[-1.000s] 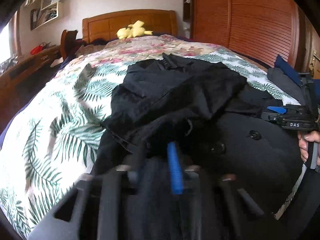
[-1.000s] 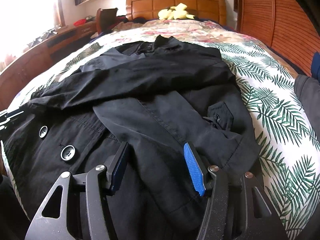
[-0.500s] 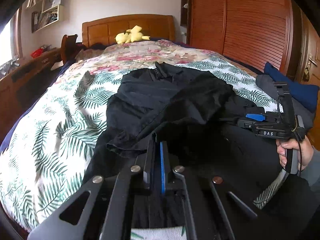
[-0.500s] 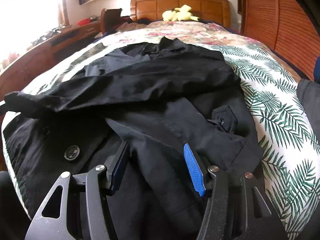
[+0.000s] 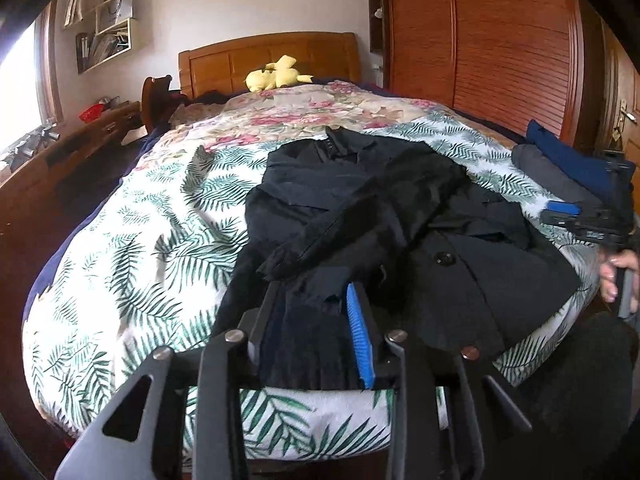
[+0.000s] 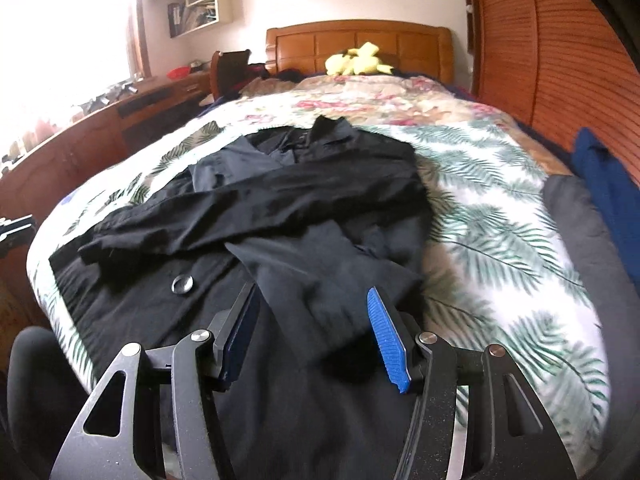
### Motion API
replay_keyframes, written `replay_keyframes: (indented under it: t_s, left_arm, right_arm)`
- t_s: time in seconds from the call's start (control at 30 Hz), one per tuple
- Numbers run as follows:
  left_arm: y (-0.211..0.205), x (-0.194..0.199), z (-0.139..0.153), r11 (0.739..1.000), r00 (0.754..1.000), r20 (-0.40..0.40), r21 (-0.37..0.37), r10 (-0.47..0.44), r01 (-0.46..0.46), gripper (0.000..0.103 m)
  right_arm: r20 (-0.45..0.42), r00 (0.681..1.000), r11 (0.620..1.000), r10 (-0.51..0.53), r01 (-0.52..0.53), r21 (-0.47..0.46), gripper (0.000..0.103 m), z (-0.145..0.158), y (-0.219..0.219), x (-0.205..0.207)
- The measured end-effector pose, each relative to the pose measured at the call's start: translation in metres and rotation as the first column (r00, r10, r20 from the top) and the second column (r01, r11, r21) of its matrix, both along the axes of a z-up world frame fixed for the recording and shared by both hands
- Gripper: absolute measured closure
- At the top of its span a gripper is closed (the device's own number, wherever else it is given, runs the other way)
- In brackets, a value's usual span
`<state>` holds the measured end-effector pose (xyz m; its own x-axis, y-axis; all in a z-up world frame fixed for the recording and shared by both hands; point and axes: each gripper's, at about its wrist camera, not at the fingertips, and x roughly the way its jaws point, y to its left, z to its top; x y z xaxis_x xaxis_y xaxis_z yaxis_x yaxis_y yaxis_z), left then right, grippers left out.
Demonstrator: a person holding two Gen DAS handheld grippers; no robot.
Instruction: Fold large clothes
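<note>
Coat (image 5: 400, 216) limp, heavy; take its hem. Left hand-held gripper (image 5: 316, 336) opening over cloth, right hand-held gripper (image 6: 316, 336) released.

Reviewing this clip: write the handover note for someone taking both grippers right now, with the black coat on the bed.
Left gripper: jaws opening; dark cloth of the black coat lies between the pads, which no longer pinch it.
Right gripper: jaws apart over the coat's lower edge, cloth between them, nothing pinched.
Coat: spread on the leaf-print bedspread, collar toward the headboard, both sleeves laid across the front.
Done: sleeves folded in.
Left: fold the body, probably hem up toward the collar, then set it by the folded clothes at the bed's right edge.
</note>
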<state>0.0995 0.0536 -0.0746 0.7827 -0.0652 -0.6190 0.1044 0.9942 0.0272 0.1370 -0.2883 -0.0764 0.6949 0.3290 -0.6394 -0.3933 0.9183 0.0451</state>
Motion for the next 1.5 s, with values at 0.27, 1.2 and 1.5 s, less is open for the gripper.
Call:
replay_keyframes:
  t_s: [0.27, 1.2, 1.5]
  left_arm:
    - [0.01, 0.014, -0.023, 0.998, 0.995, -0.074, 0.013, 0.061, -0.06, 0.069]
    - [0.058, 0.032, -0.049, 0.977, 0.955, -0.21, -0.011, 0.208, -0.215, 0.066]
    - [0.085, 0.044, -0.092, 0.985, 0.953, -0.269, -0.06, 0.142, -0.163, 0.063]
  right_arm:
    - [-0.067, 0.997, 0.999, -0.026, 0.024, -0.022, 0.037, -0.019, -0.045, -0.006]
    - [-0.207, 0.975, 0.996, 0.076, -0.086, -0.04, 0.035, -0.059, -0.05, -0.02]
    - [-0.231, 0.972, 0.999, 0.045, -0.037, 0.038, 0.068, -0.05, -0.036, -0.025]
